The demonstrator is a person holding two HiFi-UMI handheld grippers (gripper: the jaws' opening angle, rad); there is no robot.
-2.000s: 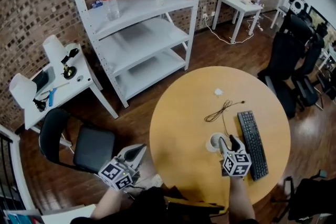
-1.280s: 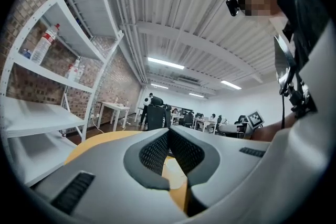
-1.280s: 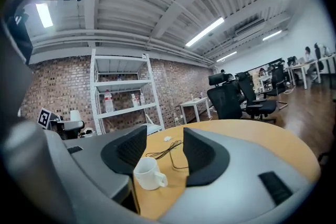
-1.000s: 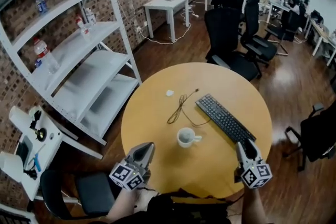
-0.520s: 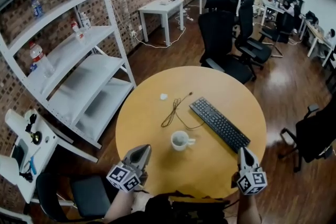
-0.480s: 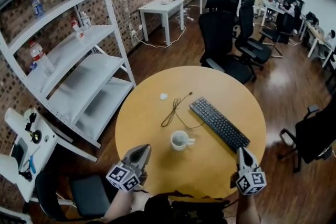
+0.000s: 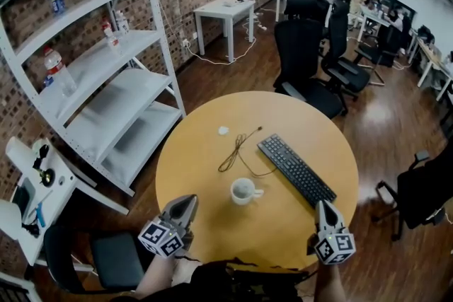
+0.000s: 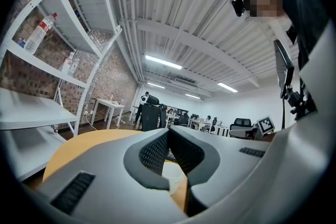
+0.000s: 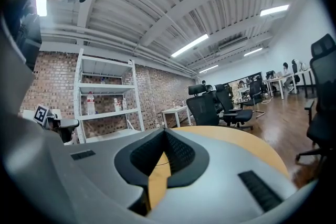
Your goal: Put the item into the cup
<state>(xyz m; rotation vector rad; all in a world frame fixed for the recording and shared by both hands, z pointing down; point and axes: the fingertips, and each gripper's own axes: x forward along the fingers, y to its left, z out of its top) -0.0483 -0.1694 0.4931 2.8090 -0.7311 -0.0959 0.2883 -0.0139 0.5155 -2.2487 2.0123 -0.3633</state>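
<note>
A white cup (image 7: 243,191) stands upright near the middle of the round wooden table (image 7: 205,173); I cannot make out what is inside it. A small white item (image 7: 224,130) lies on the table's far left part. My left gripper (image 7: 188,201) is at the near left edge, shut and empty, and in the left gripper view (image 8: 168,130) the cup (image 8: 173,177) shows below its closed tips. My right gripper (image 7: 320,204) hovers at the near right edge, shut on nothing, tips together in the right gripper view (image 9: 164,131).
A black keyboard (image 7: 296,169) lies slantwise right of the cup, and a thin black cable (image 7: 237,151) loops behind it. White shelving (image 7: 106,81) with bottles stands at the left. Black office chairs (image 7: 304,60) stand beyond the table; another chair (image 7: 113,251) is near my left.
My right gripper has come away from the cup and drawn back to the near right table edge. The left gripper stays by the near left edge. The camera has swung.
</note>
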